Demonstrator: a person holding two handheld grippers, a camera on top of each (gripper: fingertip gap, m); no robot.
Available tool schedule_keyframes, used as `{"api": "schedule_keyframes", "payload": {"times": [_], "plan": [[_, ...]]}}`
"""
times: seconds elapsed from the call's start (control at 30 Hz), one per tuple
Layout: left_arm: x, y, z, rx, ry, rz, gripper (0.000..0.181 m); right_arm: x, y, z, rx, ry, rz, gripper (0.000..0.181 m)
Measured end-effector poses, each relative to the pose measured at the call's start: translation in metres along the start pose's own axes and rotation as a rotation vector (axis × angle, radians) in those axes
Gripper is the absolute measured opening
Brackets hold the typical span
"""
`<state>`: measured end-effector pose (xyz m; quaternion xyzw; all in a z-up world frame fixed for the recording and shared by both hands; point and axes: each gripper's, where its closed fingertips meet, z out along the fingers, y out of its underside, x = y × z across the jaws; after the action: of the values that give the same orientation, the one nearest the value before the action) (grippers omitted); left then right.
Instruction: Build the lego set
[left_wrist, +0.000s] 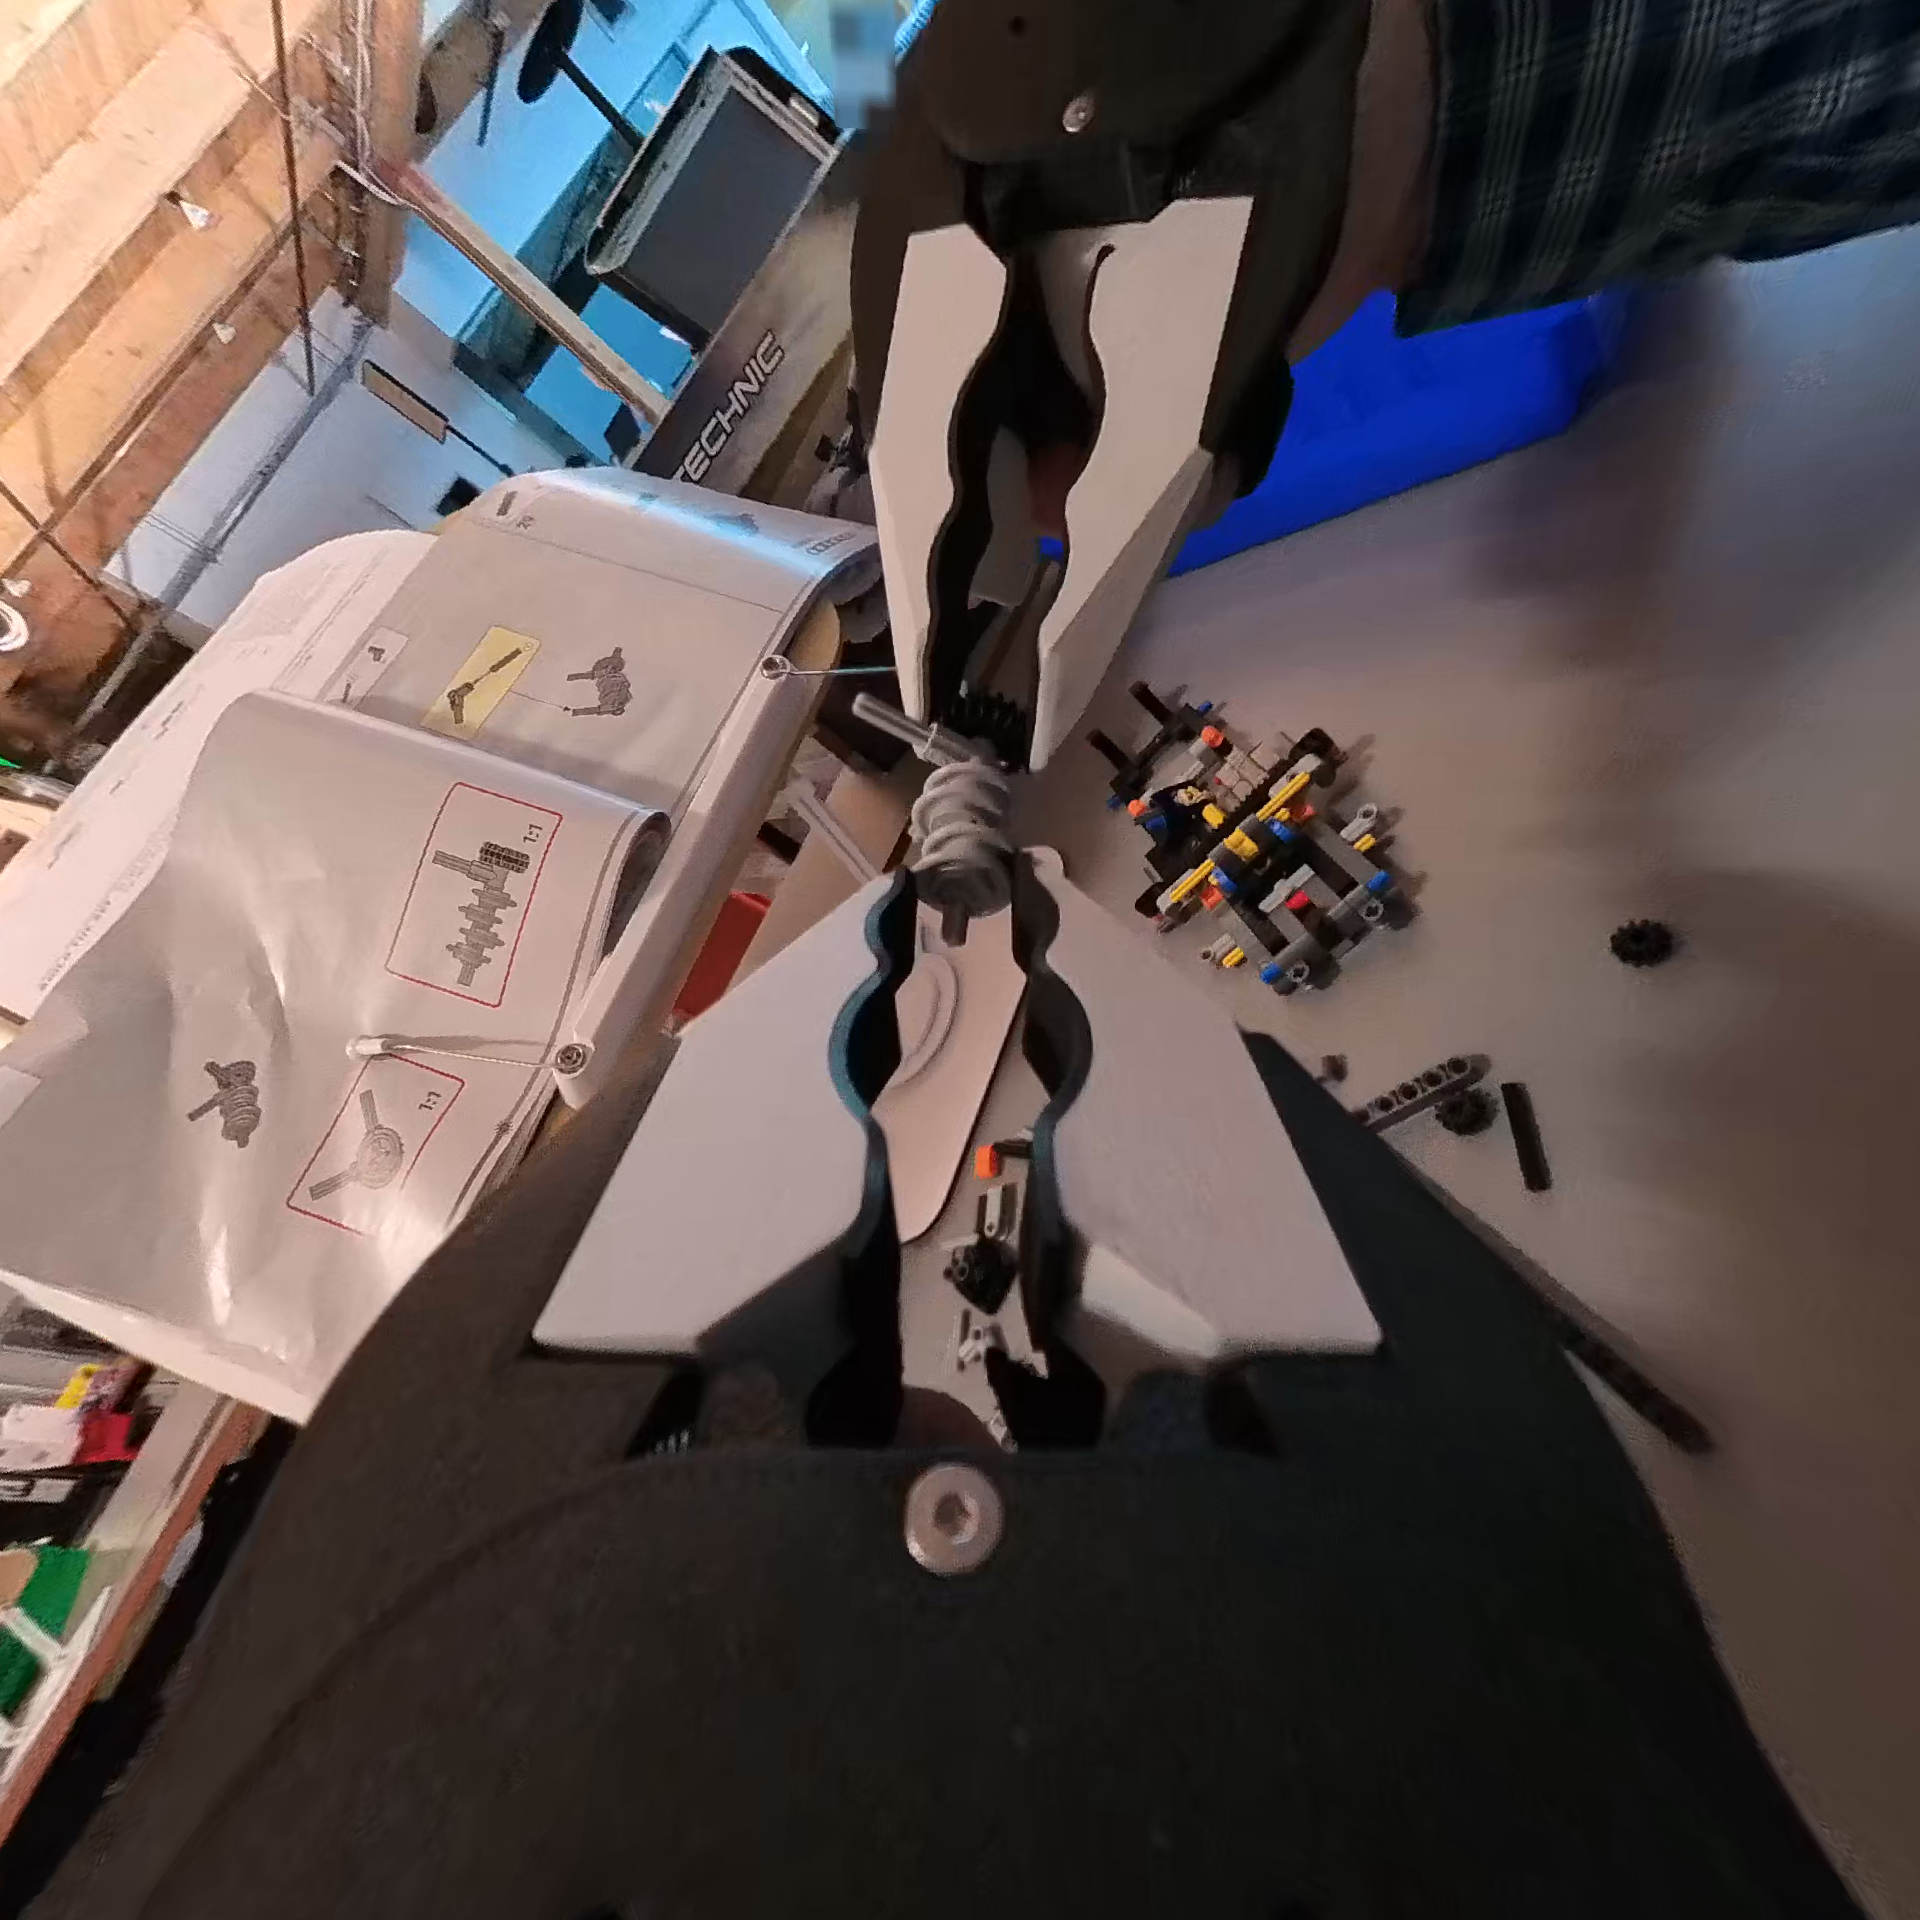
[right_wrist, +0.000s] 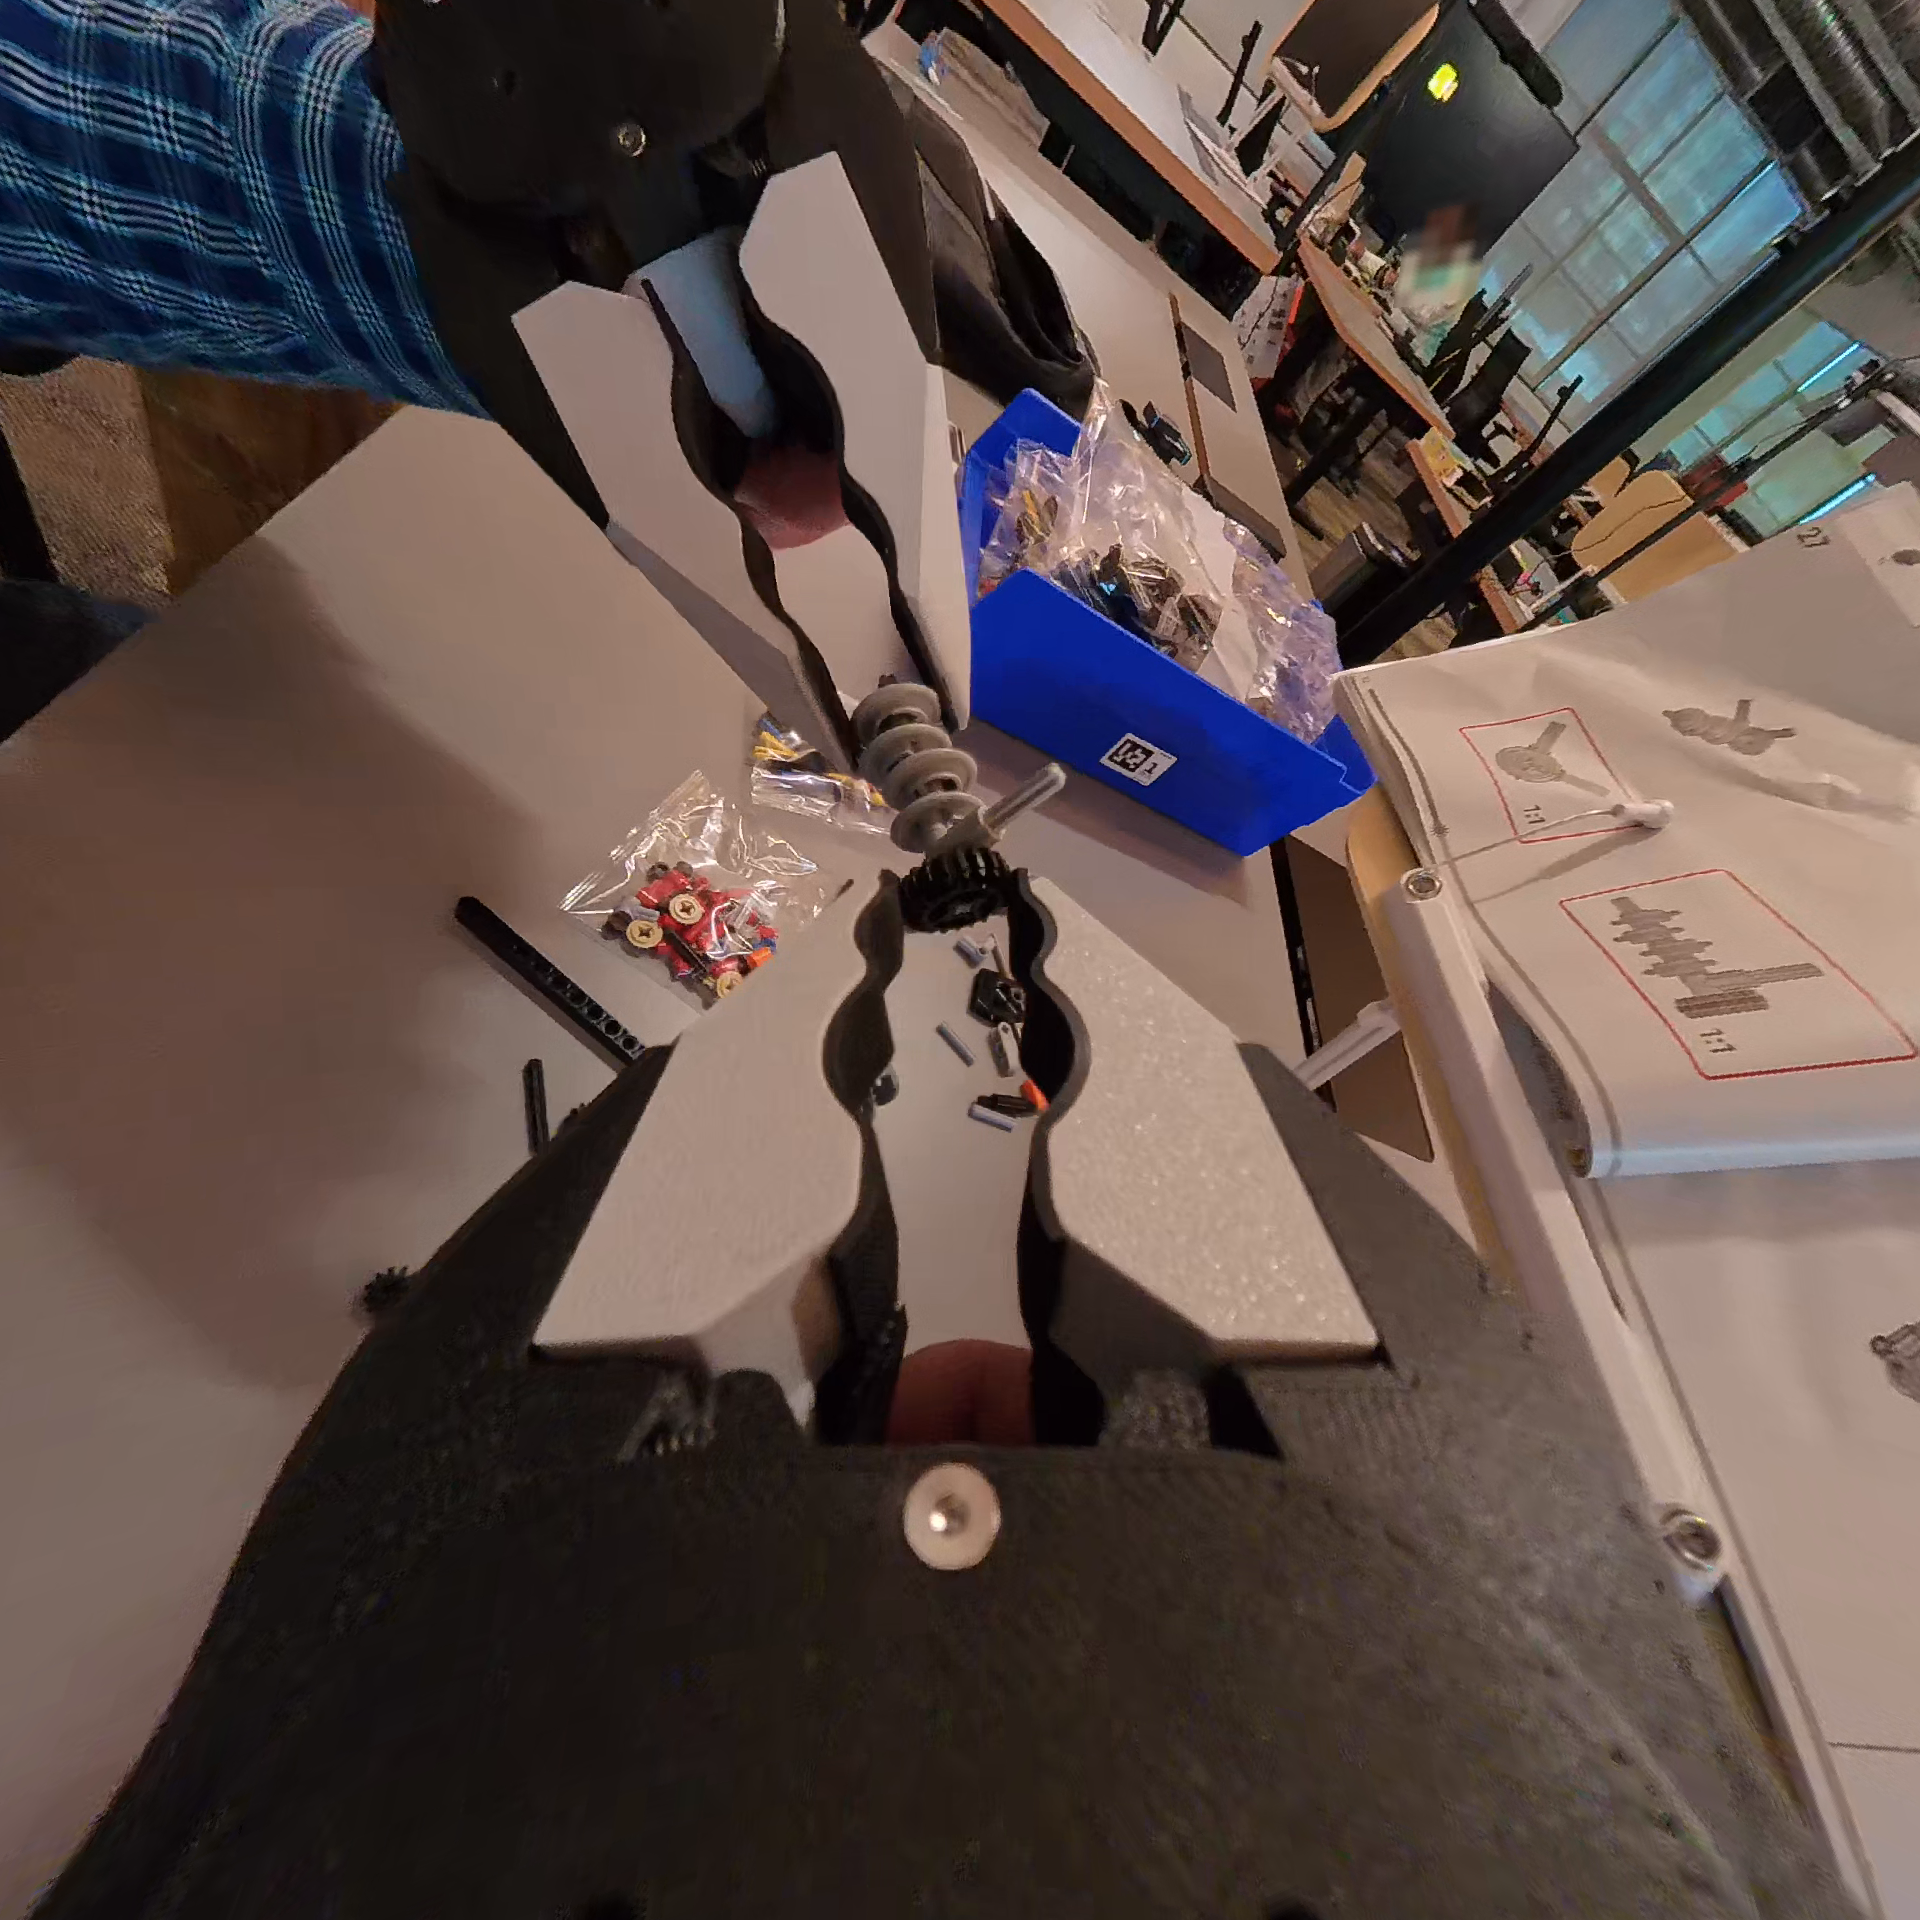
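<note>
My left gripper (left_wrist: 961, 881) is shut on the lower end of a grey crankshaft assembly (left_wrist: 964, 816) of stacked discs on an axle, held above the table. My right gripper (right_wrist: 956, 891) is shut on a black gear (right_wrist: 948, 883) at the other end of that assembly (right_wrist: 914, 764). The two grippers face each other tip to tip. In the left wrist view the right gripper (left_wrist: 977, 727) comes down from above with the gear (left_wrist: 982, 717). A light grey axle (right_wrist: 1023, 795) sticks out sideways between gear and discs.
A partial multicoloured build (left_wrist: 1268, 852) lies on the white table, with a loose black gear (left_wrist: 1640, 940) and dark beams (left_wrist: 1429, 1086) nearby. A blue bin (right_wrist: 1143, 707) holds part bags. A bag of red parts (right_wrist: 696, 914), a black beam (right_wrist: 551, 982) and the open instruction booklet (right_wrist: 1683, 914) lie around. My two grippers' fingertips are within a few centimetres of each other. The black beam (right_wrist: 551, 982) is about equally far from each gripper, around 20 cm.
</note>
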<state>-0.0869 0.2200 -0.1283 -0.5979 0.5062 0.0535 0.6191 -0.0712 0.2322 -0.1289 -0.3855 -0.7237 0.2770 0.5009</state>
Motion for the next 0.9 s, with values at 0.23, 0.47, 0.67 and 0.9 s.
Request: {"api": "schedule_keyframes", "payload": {"times": [0.23, 0.47, 0.67, 0.9], "plan": [[0.008, 0.0, -0.004, 0.001, 0.01, 0.002, 0.016, -0.009, 0.0, 0.0, 0.044, -0.013, 0.057, 0.017], [0.011, -0.001, -0.007, 0.032, 0.044, -0.099, 0.016, -0.014, -0.002, 0.0, 0.069, 0.006, 0.065, 0.017], [0.015, 0.0, -0.008, 0.033, 0.064, -0.121, 0.016, -0.018, -0.001, -0.001, 0.083, -0.004, 0.082, 0.017], [0.017, -0.002, -0.011, 0.056, 0.127, -0.233, 0.016, -0.022, -0.003, -0.002, 0.083, 0.002, 0.057, 0.017]]}}
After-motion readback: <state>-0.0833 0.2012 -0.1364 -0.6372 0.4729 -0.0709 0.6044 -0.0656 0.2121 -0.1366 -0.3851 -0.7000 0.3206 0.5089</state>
